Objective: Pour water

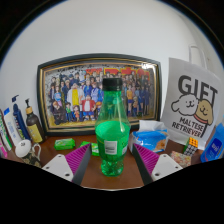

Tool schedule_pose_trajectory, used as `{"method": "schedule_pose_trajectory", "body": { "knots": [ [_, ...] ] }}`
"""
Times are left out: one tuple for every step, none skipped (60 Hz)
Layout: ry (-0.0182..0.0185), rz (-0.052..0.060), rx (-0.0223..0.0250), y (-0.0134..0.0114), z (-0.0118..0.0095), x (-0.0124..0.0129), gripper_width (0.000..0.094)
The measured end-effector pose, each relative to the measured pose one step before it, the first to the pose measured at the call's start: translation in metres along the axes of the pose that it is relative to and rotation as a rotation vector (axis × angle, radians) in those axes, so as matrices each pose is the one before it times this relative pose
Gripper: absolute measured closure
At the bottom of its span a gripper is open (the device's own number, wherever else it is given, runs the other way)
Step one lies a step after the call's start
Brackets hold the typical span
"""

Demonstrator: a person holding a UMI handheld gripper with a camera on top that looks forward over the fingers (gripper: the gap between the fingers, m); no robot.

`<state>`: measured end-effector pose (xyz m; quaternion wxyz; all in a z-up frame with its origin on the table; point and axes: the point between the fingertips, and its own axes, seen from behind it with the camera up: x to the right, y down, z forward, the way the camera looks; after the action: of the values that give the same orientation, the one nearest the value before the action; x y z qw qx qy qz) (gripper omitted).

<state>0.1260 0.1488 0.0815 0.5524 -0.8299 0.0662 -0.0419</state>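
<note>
My gripper (112,168) is spread wide, its pads flanking the green bottle (111,135) without touching it, I think. The bottle stands upright and capped, so pouring hasn't begun. Right of the bottle clutter crowds close; behind it the framed photo (97,95) limits tilting room.

I see a brown wooden table (110,181); green bottle (111,130) upright on it, framed photo (98,92) behind.
</note>
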Motion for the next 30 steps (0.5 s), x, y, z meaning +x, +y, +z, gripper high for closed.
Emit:
{"method": "schedule_pose_trajectory", "body": {
  "knots": [
    [0.00013,-0.0007,0.00156,0.00069,0.00326,0.00016,0.0099],
    [-0.00213,-0.0008,0.00186,0.00078,0.003,-0.00023,0.0108],
    [-0.00433,-0.0007,0.0021,0.00118,0.00307,-0.00043,0.0121],
    [-0.0028,-0.0002,-0.00128,0.00143,0.00262,-0.0007,0.0141],
    [-0.00208,-0.0006,-0.00198,0.00162,0.00214,-0.00032,0.0165],
    [-0.00199,-0.001,-0.00181,0.00137,0.00204,-0.00024,0.0198],
    [-0.00045,-0.0013,-0.00004,0.00099,0.00173,-0.00012,0.0229],
    [0.00015,-0.0018,0.00115,0.00085,0.00157,0.00021,0.0263],
    [0.00053,-0.0019,0.00085,0.00082,0.0014,0.00033,0.0298],
    [0.00054,-0.003,0.00034,0.00083,0.00109,0.00017,0.0339],
    [0.00196,-0.0033,0.00178,0.00069,0.00064,0.00081,0.0385],
    [0.00699,-0.0027,0.00302,0.00005,0.00043,0.00173,0.0431],
    [0.00493,-0.0013,0.00487,-0.0005,0.00004,0.00126,0.0432],
    [0.0021,0.0027,0.00687,-0.00051,-0.00023,0.00039,0.0431],
    [0.00022,0.0037,0.00444,-0.00052,-0.00002,-0.00027,0.0437],
    [-0.00074,0.0025,0.00074,0.00041,0.00046,-0.00081,0.0451],
    [-0.00079,0.0001,0.0003,0.00022,-0.00012,-0.00031,0.0457],
    [0.00151,-0.0027,0.00394,-0.00063,-0.00015,0.00017,0.047],
    [0.00268,-0.0051,0.00313,-0.00023,0.00008,0.00059,0.0488],
    [0.00397,-0.0055,0.00221,-0.00002,0.00001,0.00081,0.0503],
    [0.00375,-0.0062,0.00284,-0.00006,-0.00005,0.00078,0.0526],
    [0.00262,-0.0063,0.00323,-0.00018,-0.00033,0.00044,0.0543],
    [-0.00038,-0.0046,0.0052,-0.00041,-0.00066,0.0003,0.055],
    [0.00007,-0.006,0.00241,-0.00029,-0.00023,0.00004,0.0574],
    [0.00134,-0.0048,0.0003,-0.00026,-0.00024,0.00016,0.0576],
    [0.00307,-0.0068,-0.00197,0.00005,-0.00035,0.00046,0.0579],
    [0.0028,-0.0101,-0.00267,0.00014,-0.0003,0.00064,0.0611],
    [0.00668,-0.0096,0.00074,-0.00087,-0.00058,0.00125,0.0612],
    [0.00715,-0.012,-0.00099,-0.00084,-0.00095,0.00112,0.0612],
    [0.00656,-0.0109,0.00138,-0.00185,-0.00094,0.00126,0.0612]
  ]
}}
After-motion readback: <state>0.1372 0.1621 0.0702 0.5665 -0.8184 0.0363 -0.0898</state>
